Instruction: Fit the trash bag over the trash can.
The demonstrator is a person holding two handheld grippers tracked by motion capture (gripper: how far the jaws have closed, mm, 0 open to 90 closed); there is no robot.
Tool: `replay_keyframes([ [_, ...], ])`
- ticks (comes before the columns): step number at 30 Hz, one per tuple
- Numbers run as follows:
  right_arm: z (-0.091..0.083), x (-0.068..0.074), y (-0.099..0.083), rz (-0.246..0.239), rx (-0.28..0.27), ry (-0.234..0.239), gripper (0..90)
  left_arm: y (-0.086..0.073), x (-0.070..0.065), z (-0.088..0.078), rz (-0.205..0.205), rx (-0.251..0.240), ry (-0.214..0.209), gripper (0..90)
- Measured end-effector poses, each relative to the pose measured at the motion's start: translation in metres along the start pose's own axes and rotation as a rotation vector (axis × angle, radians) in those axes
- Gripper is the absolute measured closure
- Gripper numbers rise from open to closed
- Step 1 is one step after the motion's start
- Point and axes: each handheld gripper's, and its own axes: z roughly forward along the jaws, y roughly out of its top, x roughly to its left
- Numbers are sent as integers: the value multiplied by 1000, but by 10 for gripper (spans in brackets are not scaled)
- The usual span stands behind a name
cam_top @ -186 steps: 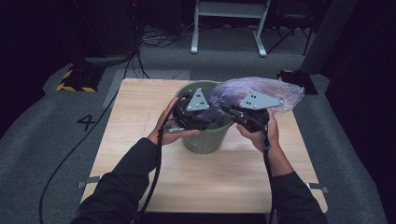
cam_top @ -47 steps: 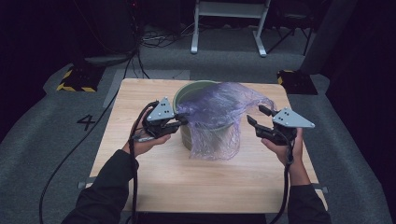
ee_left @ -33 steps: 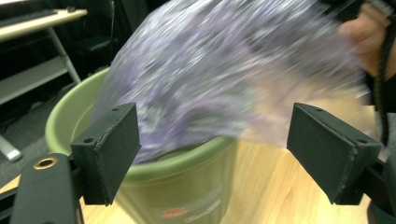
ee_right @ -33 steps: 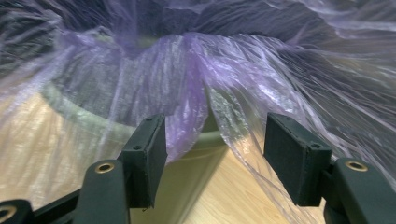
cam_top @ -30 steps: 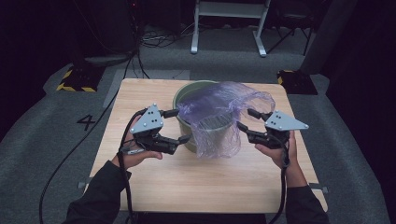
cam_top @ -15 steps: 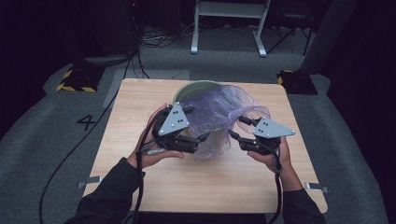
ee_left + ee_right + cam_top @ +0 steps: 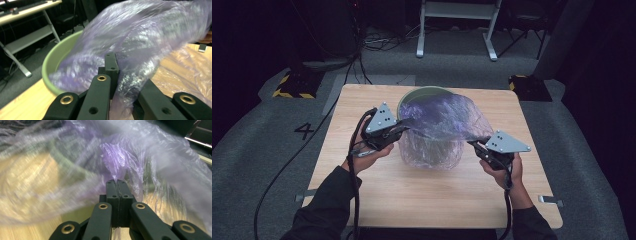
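**Purple bag pinched on both sides over green bin**

Translucent purple plastic bag [image 7: 439, 130] draped over green round bin [image 7: 424, 93], standing on wooden table [image 7: 362, 200], toward far middle. Bag covering most of bin mouth and near wall, hanging down front to tabletop; far-left rim arc bare.

Left gripper [image 7: 398, 131] at bag's left edge, just beside bin wall. Jaws just closed, now together with bag film pinched between; confirmed in left gripper view, film [image 7: 140, 50] bunched around black jaw tips, green rim [image 7: 53, 60] behind at left.

Right gripper [image 7: 475, 145] at bag's right lower corner, near table's right half, apart from bin. Jaws just closed too, pressed flat together on a fold of film; in right gripper view, crumpled purple plastic [image 7: 117, 152] rising straight out of shut tips. Film pulled taut between both grippers. Motion blur in both gripper views, finer detail unreadable.

Grey carpet floor [image 7: 257, 165] around table, number 4 marking [image 7: 305, 131] at left.
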Motion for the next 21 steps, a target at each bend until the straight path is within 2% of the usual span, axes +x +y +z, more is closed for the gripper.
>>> replay_keyframes([
  [1, 0, 0, -2, 7, 5, -8, 900, -3, 1, 0, 3, 3, 0, 886],
  [2, -1, 1, -3, 12, 12, -20, 858, -6, 2, -1, 7, 6, -2, 886],
  [4, -6, 5, -3, -3, 4, -47, 706, -10, 2, -2, 7, 5, 2, 886],
  [6, -16, 8, -3, -24, -32, -71, 600, -15, 4, -2, -9, 0, 3, 887],
  [8, -26, 8, -4, -38, -65, -71, 526, -19, 6, -2, -24, -6, 6, 887],
  [10, -34, 7, -5, -55, -92, -46, 523, -22, 6, -4, -30, -13, 18, 884],
  [11, -39, 6, -6, -61, -106, -49, 527, -23, 7, -5, -39, -24, 17, 884],
  [16, -57, -9, -6, -70, -200, -133, 504, -27, 12, -7, -65, -39, 25, 884],
  [18, -60, -14, -5, -80, -205, -187, 482, -28, 15, -8, -75, -47, 31, 883],
  [21, -57, -22, -2, -58, -197, -228, 437, -28, 20, -7, -84, -47, 35, 872],
])
